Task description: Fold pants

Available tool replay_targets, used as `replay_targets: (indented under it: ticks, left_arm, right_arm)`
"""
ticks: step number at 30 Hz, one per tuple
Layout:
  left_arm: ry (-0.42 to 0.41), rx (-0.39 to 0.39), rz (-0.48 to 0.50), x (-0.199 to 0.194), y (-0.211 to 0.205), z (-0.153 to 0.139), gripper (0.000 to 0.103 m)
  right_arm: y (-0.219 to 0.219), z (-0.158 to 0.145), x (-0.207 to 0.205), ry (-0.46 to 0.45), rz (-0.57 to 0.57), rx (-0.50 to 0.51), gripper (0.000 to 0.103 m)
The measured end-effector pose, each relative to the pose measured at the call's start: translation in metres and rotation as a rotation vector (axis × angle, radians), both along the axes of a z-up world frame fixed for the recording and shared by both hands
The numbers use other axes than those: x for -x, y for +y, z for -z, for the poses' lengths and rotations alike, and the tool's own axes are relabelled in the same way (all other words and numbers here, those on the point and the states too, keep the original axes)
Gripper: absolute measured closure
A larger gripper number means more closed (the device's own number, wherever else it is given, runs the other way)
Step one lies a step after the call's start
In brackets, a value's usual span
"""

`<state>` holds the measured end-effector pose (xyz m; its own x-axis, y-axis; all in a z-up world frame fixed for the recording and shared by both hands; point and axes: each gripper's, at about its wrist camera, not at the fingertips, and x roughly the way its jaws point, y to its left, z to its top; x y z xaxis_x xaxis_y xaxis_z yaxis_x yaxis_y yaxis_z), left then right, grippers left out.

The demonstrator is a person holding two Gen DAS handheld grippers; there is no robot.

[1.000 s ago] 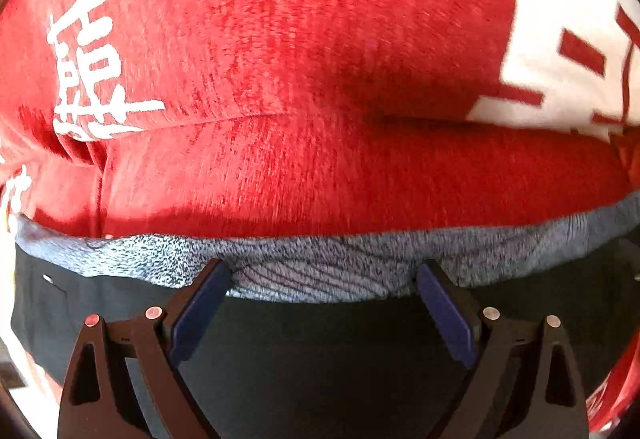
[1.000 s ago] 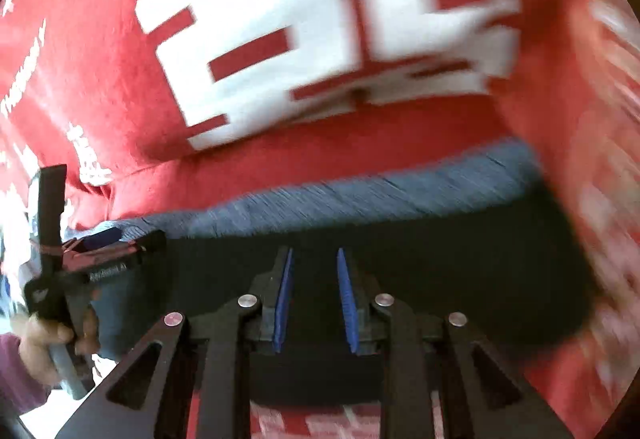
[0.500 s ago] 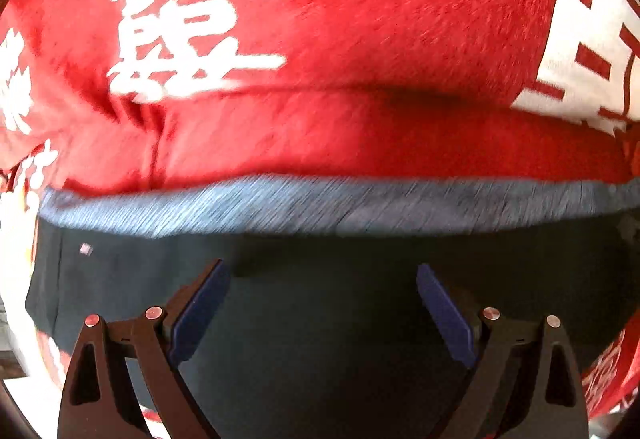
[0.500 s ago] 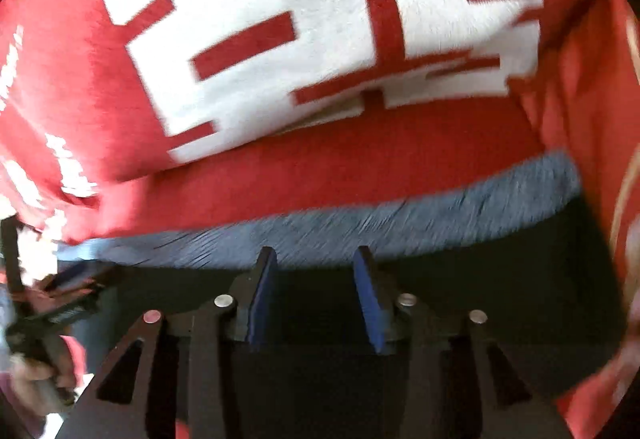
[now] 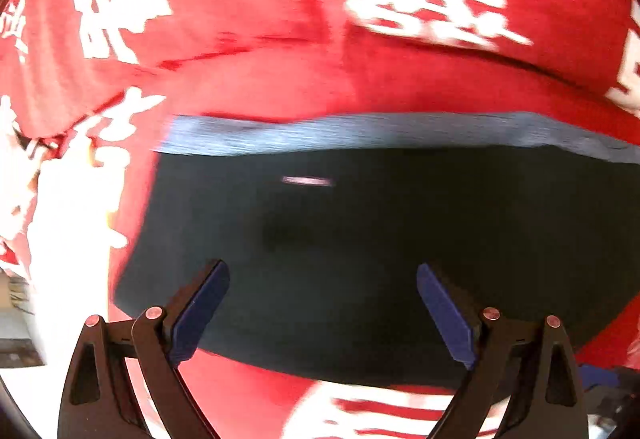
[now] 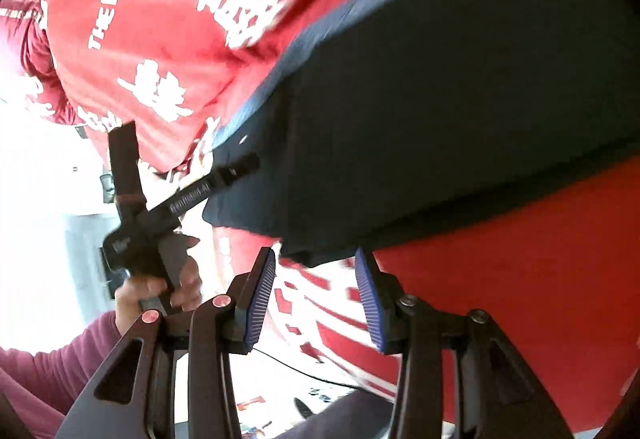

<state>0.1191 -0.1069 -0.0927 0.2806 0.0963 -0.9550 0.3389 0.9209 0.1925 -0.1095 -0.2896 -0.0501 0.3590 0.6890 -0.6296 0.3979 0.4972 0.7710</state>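
Both tongs spread wide, gripping nothing: left gripper (image 5: pixel 322 313) over the dark pants (image 5: pixel 360 239), right gripper (image 6: pixel 316 297) just off their near corner. Pants flat on the red printed cloth (image 5: pixel 260 79), apparently folded into a compact rectangle. Perhaps little left but tidying.

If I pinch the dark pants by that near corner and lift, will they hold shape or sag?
Probably sag: the pants lie flat and thin on the red cloth, following its bumps. The grey waistband looks thicker, so that edge may hang straighter. The folded layers could slide apart if lifted by one corner; both grippers are open.
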Motion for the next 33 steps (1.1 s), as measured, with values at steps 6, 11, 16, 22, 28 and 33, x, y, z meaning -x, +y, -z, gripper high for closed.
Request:
replay_targets:
  ticks: [6, 11, 16, 22, 28, 33]
  left_arm:
    - [0.047, 0.067, -0.047, -0.029, 0.078, 0.043, 0.000]
    - [0.040, 0.107, -0.001, -0.025, 0.080, 0.040, 0.000]
    - [0.073, 0.130, 0.046, -0.033, 0.090, 0.046, 0.000]
    - [0.067, 0.144, 0.085, -0.030, 0.101, 0.049, 0.000]
    - [0.073, 0.097, 0.070, -0.029, 0.099, 0.046, 0.000]
    - [0.067, 0.124, 0.079, -0.007, 0.071, 0.013, 0.000]
  right_arm:
    - [0.026, 0.026, 0.004, 0.037, 0.062, -0.042, 0.058]
    - [0.028, 0.026, -0.005, 0.012, 0.108, -0.062, 0.058]
    - [0.027, 0.024, -0.030, 0.052, 0.134, -0.008, 0.094]
    - [0.051, 0.016, -0.012, 0.066, 0.066, 0.167, 0.095]
    - [0.050, 0.024, 0.002, 0.081, 0.081, 0.120, 0.091]
    - [0.028, -0.011, 0.016, 0.092, 0.021, 0.266, 0.070]
